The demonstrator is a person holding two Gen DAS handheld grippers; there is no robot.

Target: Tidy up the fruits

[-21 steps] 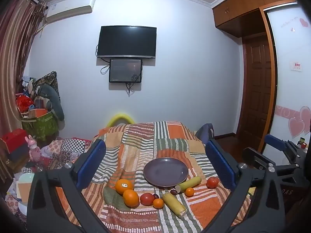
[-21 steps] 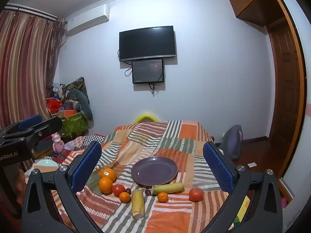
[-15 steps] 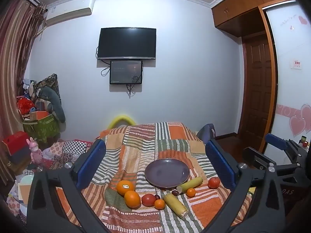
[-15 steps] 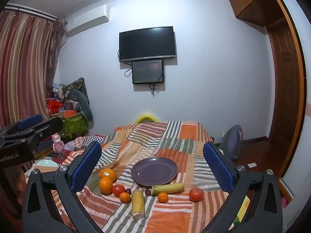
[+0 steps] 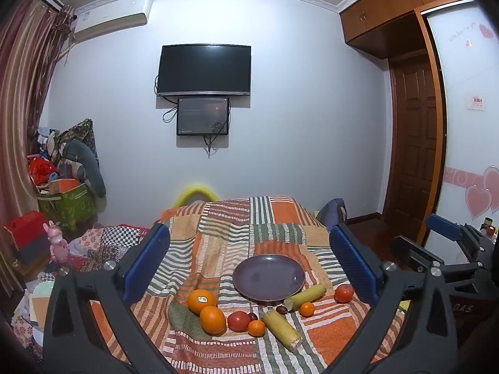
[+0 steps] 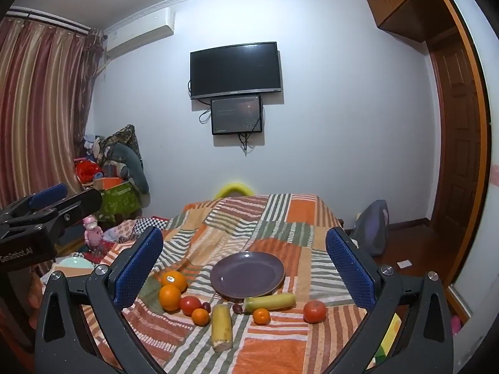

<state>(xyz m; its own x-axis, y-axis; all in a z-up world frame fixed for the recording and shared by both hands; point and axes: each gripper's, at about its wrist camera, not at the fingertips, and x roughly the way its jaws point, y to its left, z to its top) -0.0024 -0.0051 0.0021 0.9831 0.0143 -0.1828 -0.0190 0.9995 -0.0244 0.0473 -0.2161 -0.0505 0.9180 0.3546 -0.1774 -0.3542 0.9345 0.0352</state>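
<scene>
Slightly panned since earlier, both empty wide-open claws, left claw [image 5: 249, 261] and right claw [image 6: 244, 261], face the purple plate [image 6: 247, 275], fruit scattered just nearer than it.

My two wrist cameras sit side by side, facing slightly downward and well back; both share the plate [image 5: 268, 277] [image 6: 247, 275] and the far wall.

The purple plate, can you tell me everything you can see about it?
The purple plate is round, shallow and glossy, probably ceramic, with a slightly raised rim. It lies flat on the striped patchwork blanket and has nothing on it. Fruit and two corn cobs lie on the blanket in front of it. One corn cob lies right at its near edge; whether they touch is unclear.
</scene>
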